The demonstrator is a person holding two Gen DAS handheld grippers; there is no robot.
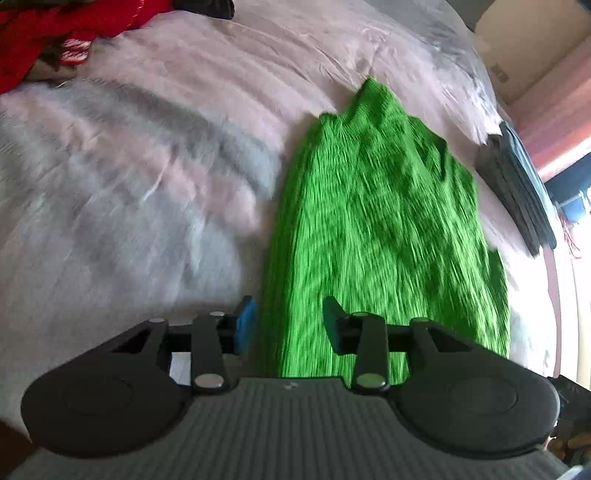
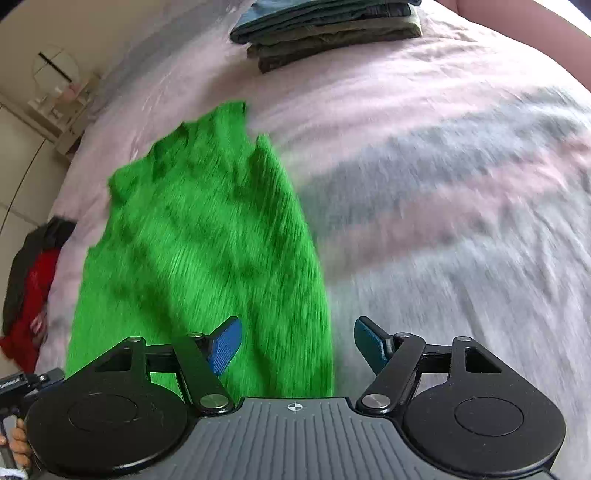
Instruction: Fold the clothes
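Note:
A bright green ribbed knit garment (image 1: pixel 376 229) lies flat on the pale pink and grey bed cover (image 1: pixel 147 166), folded into a long narrow shape. My left gripper (image 1: pixel 290 326) is open over the garment's near left edge, nothing between its blue pads. The right wrist view shows the same green garment (image 2: pixel 199 240) stretching away on the bed cover (image 2: pixel 443 203). There my right gripper (image 2: pixel 297 345) is open above the garment's near right edge, holding nothing. Both views are motion-blurred.
A stack of folded dark clothes (image 2: pixel 325 29) sits at the far side of the bed, also seen as a dark stack (image 1: pixel 517 192) at the right edge. A red and dark heap of clothes (image 1: pixel 55 33) lies at the far left; the same heap (image 2: pixel 29 291) shows near the bed's left edge.

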